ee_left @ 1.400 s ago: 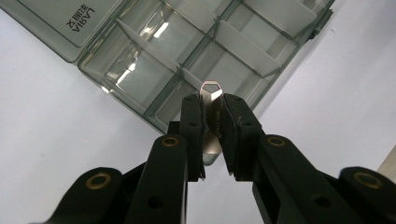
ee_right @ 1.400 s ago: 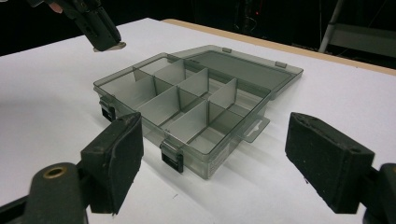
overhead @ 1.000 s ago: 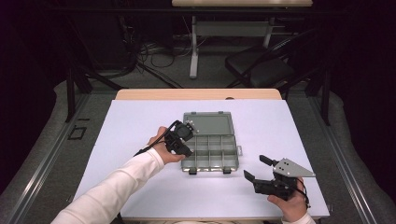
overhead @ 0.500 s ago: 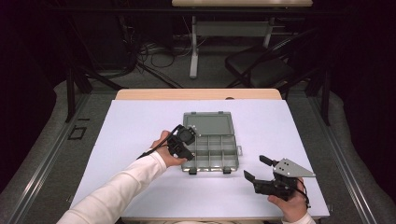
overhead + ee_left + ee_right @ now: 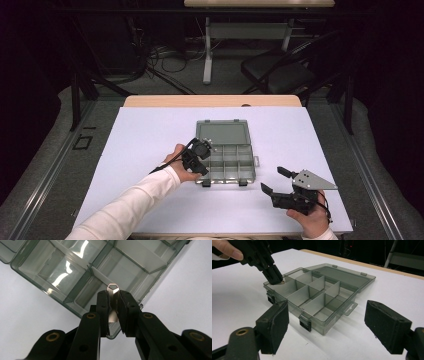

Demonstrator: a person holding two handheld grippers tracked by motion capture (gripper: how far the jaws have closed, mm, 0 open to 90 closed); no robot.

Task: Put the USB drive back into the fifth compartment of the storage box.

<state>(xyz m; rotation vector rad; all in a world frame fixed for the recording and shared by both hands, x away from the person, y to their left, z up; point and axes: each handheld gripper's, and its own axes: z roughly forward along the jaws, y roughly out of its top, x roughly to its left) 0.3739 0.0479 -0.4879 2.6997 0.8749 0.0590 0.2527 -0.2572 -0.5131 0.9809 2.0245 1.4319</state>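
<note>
We see the left gripper (image 5: 200, 156) angled downward at the end of an outstretched, white-sleeved forearm, its jaws pinched close together. The right gripper (image 5: 274, 181) rests low in the right hand (image 5: 312, 217), jaws spread wide apart.

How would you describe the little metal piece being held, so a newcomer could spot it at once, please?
On the white table lies an open, smoky clear organiser box. At its near-left corner compartment, the left gripper pinches a small flat metal piece. It is the sole shiny silver item, with a pointed tip holding a cut-out hole.
</note>
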